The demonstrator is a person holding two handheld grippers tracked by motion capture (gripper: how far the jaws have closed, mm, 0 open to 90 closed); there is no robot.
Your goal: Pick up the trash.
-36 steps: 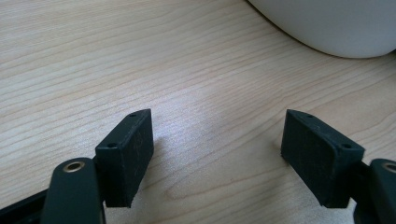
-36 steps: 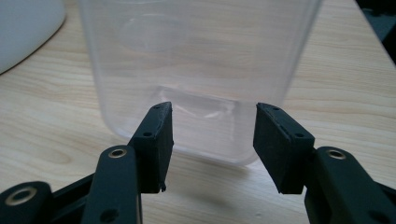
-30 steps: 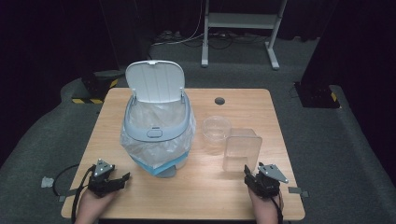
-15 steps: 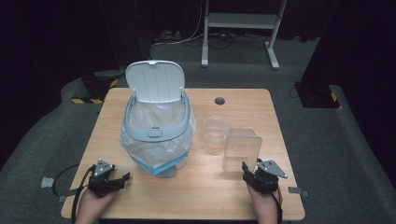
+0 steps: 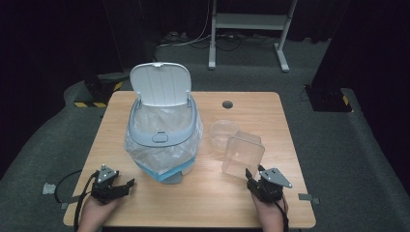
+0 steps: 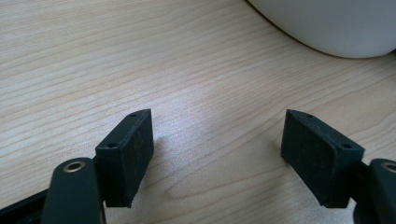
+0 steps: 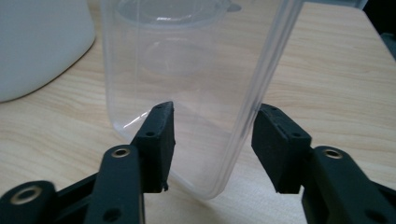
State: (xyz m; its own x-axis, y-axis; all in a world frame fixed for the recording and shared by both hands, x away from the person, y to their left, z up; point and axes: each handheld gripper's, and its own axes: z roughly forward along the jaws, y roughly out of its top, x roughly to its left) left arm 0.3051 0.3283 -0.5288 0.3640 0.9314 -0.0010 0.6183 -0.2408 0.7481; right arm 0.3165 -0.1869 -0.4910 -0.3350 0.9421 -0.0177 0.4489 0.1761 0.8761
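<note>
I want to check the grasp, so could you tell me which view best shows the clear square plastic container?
The right gripper view: the clear square plastic container stands close, between open jaws. The high view shows it small; the left gripper view adds nothing.

Bin [image 5: 163, 137] on table [image 5: 270, 116], left of middle, lid up at back. Round tub [image 5: 223, 133] just right of bin. Square box [image 5: 242, 154] touching tub, nearer person. Right gripper [image 5: 255, 181] at box's near corner, corner between its jaws. Left gripper [image 5: 123, 186] at near left, near bin.
</note>
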